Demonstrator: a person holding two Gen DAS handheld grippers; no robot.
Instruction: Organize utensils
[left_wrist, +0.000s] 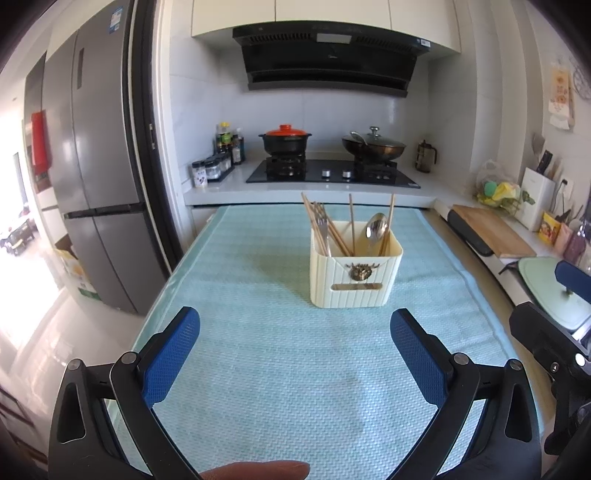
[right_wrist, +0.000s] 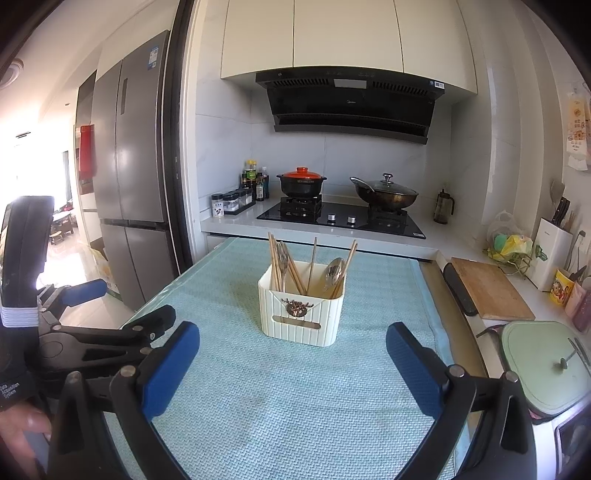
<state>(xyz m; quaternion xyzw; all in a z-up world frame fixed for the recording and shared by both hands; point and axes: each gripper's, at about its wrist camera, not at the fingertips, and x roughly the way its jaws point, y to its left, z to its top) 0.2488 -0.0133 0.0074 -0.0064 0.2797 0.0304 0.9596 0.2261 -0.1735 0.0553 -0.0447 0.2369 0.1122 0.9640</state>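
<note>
Kitchen setting; work surface is a counter covered by a pale blue woven mat (left_wrist: 280, 369), running from the cameras toward the stove.

Near: left gripper (left_wrist: 295, 354) hovers low over the mat's near edge, blue-padded fingers (left_wrist: 173, 354) spread wide, nothing between them. Right gripper (right_wrist: 293, 365) does the same, fingers (right_wrist: 412, 369) wide and empty. Both point straight down the counter at the holder, the right one set a little further to the right, so each wrist view keeps the target between its fingers. Judged: a rest or approach pose, not a grasp.

Middle: cream ribbed utensil holder (right_wrist: 301, 314) stands upright on the mat, past the middle toward the far edge, well apart from both grippers. Inside it, wooden chopsticks (left_wrist: 328, 229) lean in a loose fan, a fork (left_wrist: 322, 229) stands tines-up among them on the left side, and a metal spoon (left_wrist: 376, 227) stands bowl-up on the right. Handles down keeps them upright against the walls. Whether an inner divider separates them, cannot tell.

No loose utensil shows on the mat, so the sorting looks done or nearly so.

Far: beyond the mat's far edge, gas hob (right_wrist: 340, 218) with a red-lidded black pot (right_wrist: 301, 182) and a lidded wok (right_wrist: 384, 192); wooden cutting board (right_wrist: 487, 291) along the right edge.
</note>
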